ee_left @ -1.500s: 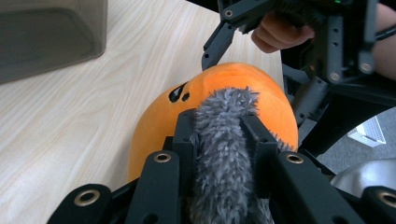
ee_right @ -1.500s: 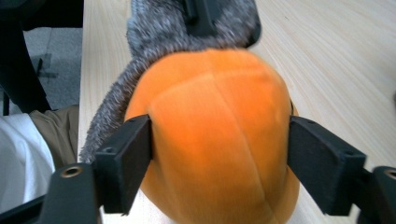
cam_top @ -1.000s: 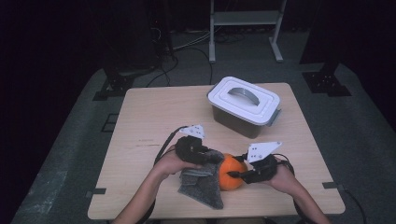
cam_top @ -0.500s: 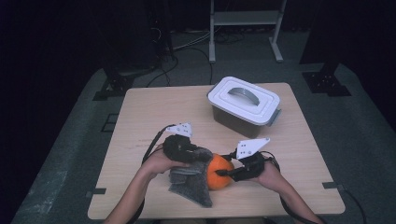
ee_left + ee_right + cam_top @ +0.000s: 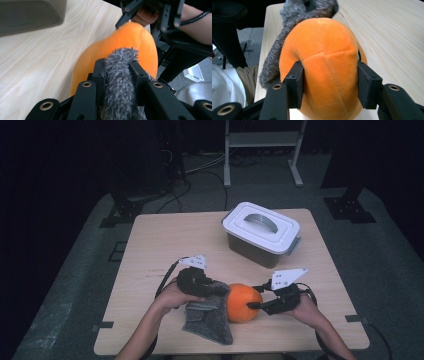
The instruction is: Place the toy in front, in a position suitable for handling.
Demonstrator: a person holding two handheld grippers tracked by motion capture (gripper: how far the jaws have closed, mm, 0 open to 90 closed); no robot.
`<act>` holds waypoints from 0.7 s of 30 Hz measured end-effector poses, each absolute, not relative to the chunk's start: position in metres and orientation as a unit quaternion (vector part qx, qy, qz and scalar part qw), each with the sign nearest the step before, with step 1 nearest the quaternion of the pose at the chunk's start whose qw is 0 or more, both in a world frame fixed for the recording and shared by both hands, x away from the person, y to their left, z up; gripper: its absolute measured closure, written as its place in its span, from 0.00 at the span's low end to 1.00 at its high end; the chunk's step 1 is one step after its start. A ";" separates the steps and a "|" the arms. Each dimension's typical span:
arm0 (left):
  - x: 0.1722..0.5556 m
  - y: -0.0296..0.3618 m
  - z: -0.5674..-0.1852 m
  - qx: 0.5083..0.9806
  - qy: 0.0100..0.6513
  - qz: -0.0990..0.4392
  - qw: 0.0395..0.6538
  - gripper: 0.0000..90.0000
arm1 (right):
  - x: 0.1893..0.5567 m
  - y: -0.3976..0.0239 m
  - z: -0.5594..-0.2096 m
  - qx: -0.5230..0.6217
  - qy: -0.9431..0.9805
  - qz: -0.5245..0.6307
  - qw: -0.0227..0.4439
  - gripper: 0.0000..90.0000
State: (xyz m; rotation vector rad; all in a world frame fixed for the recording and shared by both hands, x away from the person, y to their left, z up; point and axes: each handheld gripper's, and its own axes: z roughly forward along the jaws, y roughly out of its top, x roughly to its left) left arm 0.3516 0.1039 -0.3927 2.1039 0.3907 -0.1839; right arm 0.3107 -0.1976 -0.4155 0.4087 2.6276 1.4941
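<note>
An orange plush ball [image 5: 244,302] lies on the wooden table [image 5: 165,240] near its front edge, against a grey fuzzy cloth [image 5: 210,317]. My left gripper [image 5: 220,290] is shut on a fold of the cloth [image 5: 120,75], and the ball [image 5: 120,42] sits just beyond its tips [image 5: 119,67]. From the right, my right gripper [image 5: 252,305] reaches the ball. Its pads [image 5: 295,82] press both sides of the ball [image 5: 324,42], denting the plush, though the jaws have just been opening. The cloth [image 5: 294,12] lies behind the ball.
A lidded plastic box [image 5: 262,232] with a white lid and handle stands at the back right of the table. A metal stand [image 5: 262,140] and cables are on the dark floor beyond. The person's forearms come in from the bottom edge.
Both hands, cloth and ball shifted a little left, then the right gripper and ball came back right. The left gripper keeps its hold on the cloth.
</note>
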 end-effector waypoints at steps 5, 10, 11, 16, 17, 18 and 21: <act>0.354 0.092 -0.396 0.861 0.158 -0.078 0.477 0.78 | 0.312 -0.210 -0.417 0.158 0.860 0.482 0.046 0.42; 0.354 0.083 -0.398 0.862 0.164 -0.077 0.473 0.78 | 0.303 -0.214 -0.410 0.172 0.866 0.465 0.064 0.30; 0.354 0.081 -0.398 0.862 0.164 -0.077 0.473 0.78 | 0.302 -0.214 -0.409 0.172 0.867 0.463 0.067 0.29; 0.353 0.076 -0.395 0.866 0.159 -0.075 0.468 0.78 | 0.298 -0.209 -0.404 0.169 0.871 0.455 0.079 0.25; 0.353 0.076 -0.395 0.866 0.161 -0.075 0.468 0.78 | 0.298 -0.209 -0.402 0.169 0.871 0.454 0.080 0.25; 0.353 0.075 -0.395 0.866 0.161 -0.076 0.467 0.78 | 0.297 -0.208 -0.400 0.169 0.871 0.454 0.085 0.25; 0.353 0.073 -0.395 0.865 0.159 -0.077 0.469 0.78 | 0.294 -0.206 -0.395 0.169 0.869 0.456 0.089 0.25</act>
